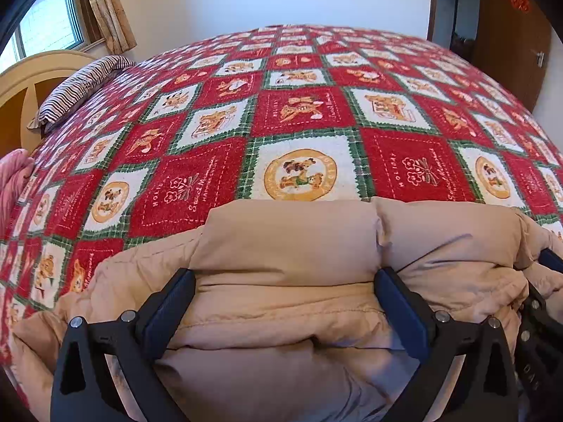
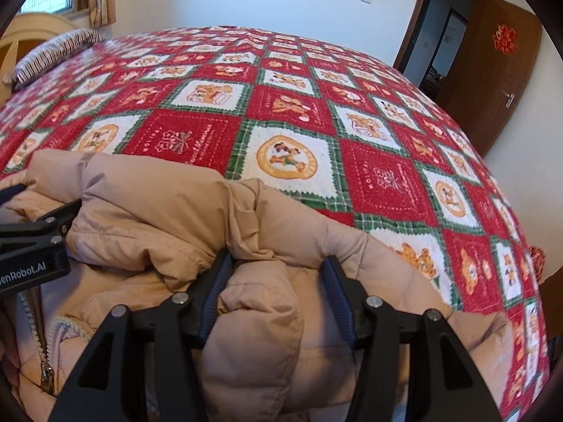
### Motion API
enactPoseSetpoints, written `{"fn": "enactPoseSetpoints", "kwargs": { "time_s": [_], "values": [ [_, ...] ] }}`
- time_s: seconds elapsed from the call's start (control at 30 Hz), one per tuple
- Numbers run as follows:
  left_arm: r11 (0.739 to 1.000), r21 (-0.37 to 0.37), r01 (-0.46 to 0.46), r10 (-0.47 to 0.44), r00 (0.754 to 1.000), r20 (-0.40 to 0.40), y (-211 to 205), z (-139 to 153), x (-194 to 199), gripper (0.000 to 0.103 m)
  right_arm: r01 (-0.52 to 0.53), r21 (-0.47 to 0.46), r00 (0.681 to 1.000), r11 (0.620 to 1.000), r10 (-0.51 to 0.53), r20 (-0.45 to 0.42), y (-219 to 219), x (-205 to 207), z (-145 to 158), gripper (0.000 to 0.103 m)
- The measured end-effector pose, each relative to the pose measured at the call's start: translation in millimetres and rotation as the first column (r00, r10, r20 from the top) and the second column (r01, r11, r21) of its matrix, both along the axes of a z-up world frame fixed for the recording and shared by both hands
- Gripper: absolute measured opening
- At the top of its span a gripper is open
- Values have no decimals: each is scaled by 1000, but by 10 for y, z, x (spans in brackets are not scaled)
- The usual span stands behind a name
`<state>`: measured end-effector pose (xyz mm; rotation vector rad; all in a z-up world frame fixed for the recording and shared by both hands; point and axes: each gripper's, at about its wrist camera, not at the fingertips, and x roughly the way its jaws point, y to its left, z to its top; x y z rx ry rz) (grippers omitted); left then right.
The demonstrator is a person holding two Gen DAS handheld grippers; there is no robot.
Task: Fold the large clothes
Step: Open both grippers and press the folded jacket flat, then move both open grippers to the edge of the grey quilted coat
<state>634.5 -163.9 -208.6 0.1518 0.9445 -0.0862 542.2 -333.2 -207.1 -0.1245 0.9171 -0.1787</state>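
My beige puffer jacket (image 1: 281, 246) lies bunched at the near edge of the bed, with the red-and-green teddy-print blanket (image 1: 302, 112) stretching bare beyond it to the far wall. My left gripper (image 1: 285, 277) stands wide apart astride a quilted fold; whether its pads press, I cannot tell. My right gripper (image 2: 278, 267) straddles a puffy ridge, half spread, beside the zipper (image 2: 45, 369). A striped pillow (image 1: 81, 84) sits far left.
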Motion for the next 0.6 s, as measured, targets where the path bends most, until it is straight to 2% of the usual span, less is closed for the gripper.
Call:
{"fn": "enactPoseSetpoints", "kwargs": {
  "time_s": [0.07,0.1,0.13,0.2,0.27,0.37,0.47,0.6],
  "values": [
    [998,-38,45,-47,998,-40,57,104,-7,102,0,-17,1000,1000,0,-9,15,-8,36,62],
    [996,-74,50,-53,998,-44,108,193,-43,102,-10,-25,1000,1000,9,-19,-8,-30,92,70],
    [985,-162,63,-68,997,-21,222,369,-134,102,-3,-29,1000,1000,3,-27,-55,-76,174,82],
    [966,-239,98,-93,995,30,346,640,-324,102,25,35,999,999,-26,22,-189,-244,364,88],
    [959,-238,155,-135,986,102,484,930,-637,102,34,116,997,993,-42,68,-352,-493,541,89],
    [963,-185,195,-159,968,195,756,1141,-1219,102,16,202,998,979,-29,60,-527,-921,610,89],
    [968,-147,202,-171,965,198,1047,1075,-1753,102,10,233,999,972,-18,30,-595,-1407,544,89],
    [978,-84,189,-173,971,165,1359,813,-2330,102,-5,232,1000,973,3,5,-592,-2007,426,89]
  ]
}}
